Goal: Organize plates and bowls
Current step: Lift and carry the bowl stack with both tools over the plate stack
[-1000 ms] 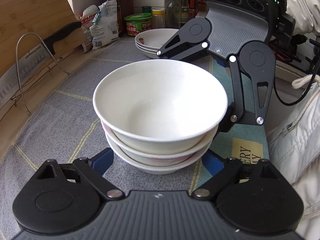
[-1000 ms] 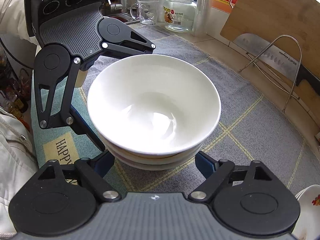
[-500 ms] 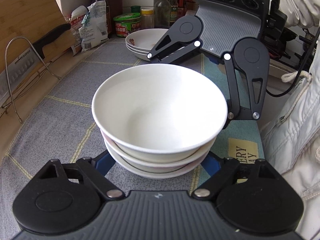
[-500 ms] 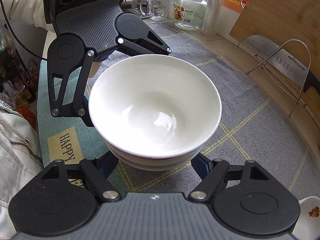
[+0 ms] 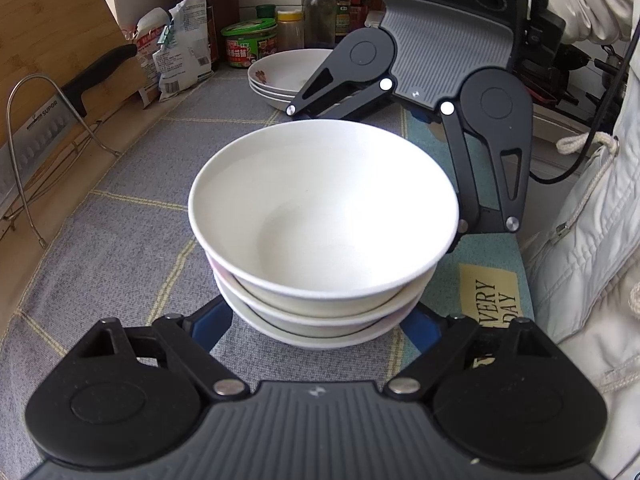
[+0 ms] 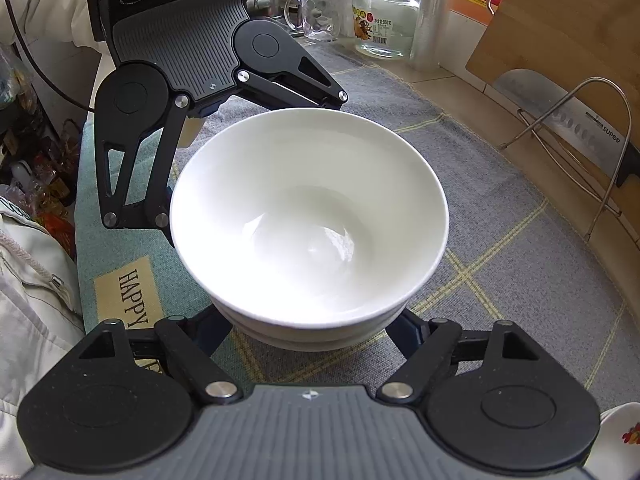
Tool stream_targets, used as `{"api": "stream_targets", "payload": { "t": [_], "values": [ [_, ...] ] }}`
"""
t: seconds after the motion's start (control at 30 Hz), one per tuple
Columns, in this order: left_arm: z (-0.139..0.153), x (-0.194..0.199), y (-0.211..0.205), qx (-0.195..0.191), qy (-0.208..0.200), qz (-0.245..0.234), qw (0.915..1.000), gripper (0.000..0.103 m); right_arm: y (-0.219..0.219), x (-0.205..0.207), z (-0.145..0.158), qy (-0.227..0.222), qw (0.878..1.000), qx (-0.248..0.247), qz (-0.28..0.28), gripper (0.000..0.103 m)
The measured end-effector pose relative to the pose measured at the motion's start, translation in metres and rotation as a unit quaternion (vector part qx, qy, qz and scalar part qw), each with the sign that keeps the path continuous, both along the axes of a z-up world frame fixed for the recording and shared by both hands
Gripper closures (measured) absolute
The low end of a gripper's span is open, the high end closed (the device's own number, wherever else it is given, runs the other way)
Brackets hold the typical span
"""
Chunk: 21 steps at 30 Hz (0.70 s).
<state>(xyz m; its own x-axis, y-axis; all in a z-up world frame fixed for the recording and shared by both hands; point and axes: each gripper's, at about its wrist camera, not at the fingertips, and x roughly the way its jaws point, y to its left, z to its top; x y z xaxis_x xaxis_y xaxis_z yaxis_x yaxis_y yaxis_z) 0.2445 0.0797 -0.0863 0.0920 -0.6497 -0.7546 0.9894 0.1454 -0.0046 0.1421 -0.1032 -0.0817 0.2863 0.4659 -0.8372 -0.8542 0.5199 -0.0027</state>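
A stack of three white bowls [image 5: 324, 216] sits between my two grippers, above the grey mat; it also shows in the right wrist view [image 6: 308, 220]. My left gripper [image 5: 316, 326] has its jaws spread wide around the base of the stack, the blue fingertips hidden under the bowls. My right gripper [image 6: 308, 334] does the same from the opposite side. Each gripper appears in the other's view, facing it. A second stack of shallow plates [image 5: 284, 76] with a red pattern stands farther back on the mat.
A wire rack [image 5: 52, 152] with a cleaver and a wooden cutting board leans at one side. Bottles, a green tin [image 5: 250, 42] and bags stand behind the plates. A glass mug [image 6: 316, 14] and jar [image 6: 386, 20] stand at the other end. A patterned dish edge [image 6: 624, 436] shows at lower right.
Both grippers and the bowl stack have shifted together across the mat toward the plates; the rack and background have slid sideways in both views. The jaws' spread is unchanged.
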Motion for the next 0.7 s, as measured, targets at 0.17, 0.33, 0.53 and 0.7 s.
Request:
{"api": "stream_targets", "payload": {
  "t": [0.17, 0.33, 0.53, 0.7],
  "values": [
    [0.001, 0.000, -0.002, 0.000, -0.003, -0.007, 1.0000, 0.014, 0.002, 0.002, 0.000, 0.002, 1.000, -0.002, -0.003, 0.017],
    [0.001, 0.000, -0.003, 0.002, -0.006, -0.002, 1.0000, 0.015, 0.003, 0.002, 0.001, 0.001, 1.000, -0.002, -0.007, 0.018],
    [0.007, -0.001, -0.006, -0.001, -0.012, 0.003, 0.9999, 0.015, -0.001, 0.001, 0.008, 0.004, 1.000, 0.002, -0.006, 0.018],
    [0.015, -0.004, -0.016, -0.007, -0.018, 0.006, 0.9998, 0.015, -0.011, -0.001, 0.020, -0.003, 1.000, -0.002, -0.002, 0.018]
  ]
}}
